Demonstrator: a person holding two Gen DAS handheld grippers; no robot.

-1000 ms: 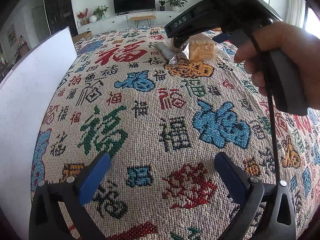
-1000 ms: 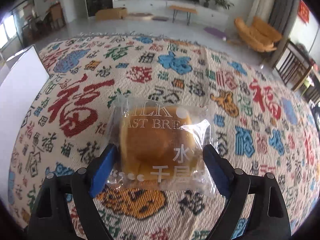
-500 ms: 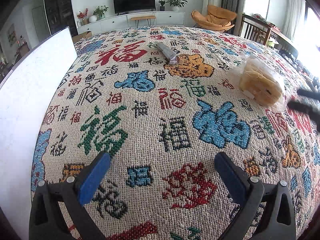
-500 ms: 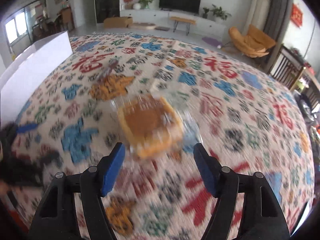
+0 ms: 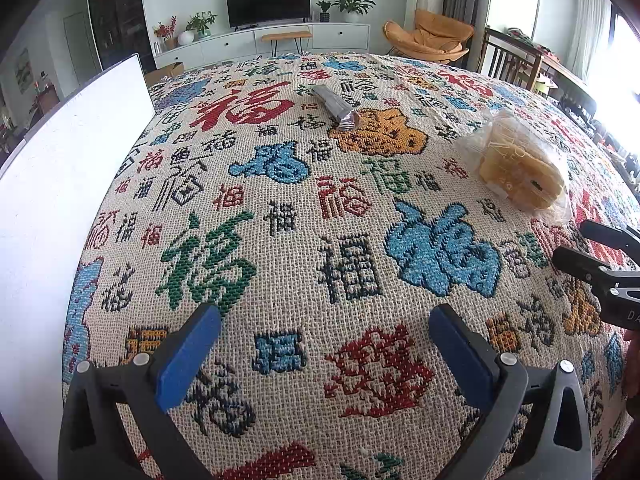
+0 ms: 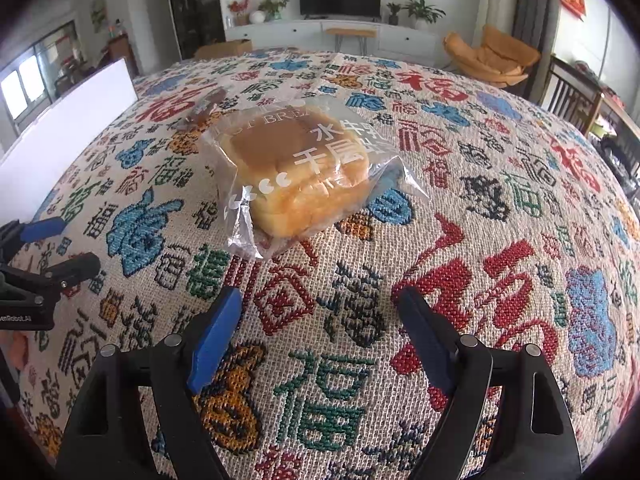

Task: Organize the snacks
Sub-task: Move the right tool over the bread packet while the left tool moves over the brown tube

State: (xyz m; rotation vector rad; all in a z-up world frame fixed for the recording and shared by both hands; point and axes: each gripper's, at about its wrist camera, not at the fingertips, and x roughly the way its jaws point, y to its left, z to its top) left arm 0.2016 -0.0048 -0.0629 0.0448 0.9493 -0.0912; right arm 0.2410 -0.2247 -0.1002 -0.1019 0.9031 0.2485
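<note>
A: Item 1, your right gripper (image 6: pixel 320 332)?

B: Both blue pads spread wide, nothing between them. 1 second ago they bracketed the bread packet (image 6: pixel 304 178) far up the cloth; now the packet lies flat on the patterned tablecloth (image 6: pixel 500 280), just ahead of your fingertips and apart from them.

A: Item 2, the bread packet from the other side?

B: In your left wrist view the bread packet (image 5: pixel 516 162) sits toward the right edge of the tablecloth (image 5: pixel 280 216), well apart from the grey snack bar (image 5: pixel 334 106), which has not moved.

A: Item 3, your left gripper (image 5: pixel 320 344)?

B: Open wide, empty, low over the cloth, same spot as 1 second ago. Your right gripper (image 5: pixel 600 256) shows at the right edge, drawn back from the packet.

A: Item 4?

B: White board (image 5: pixel 60 184) along the left edge, unchanged.
</note>
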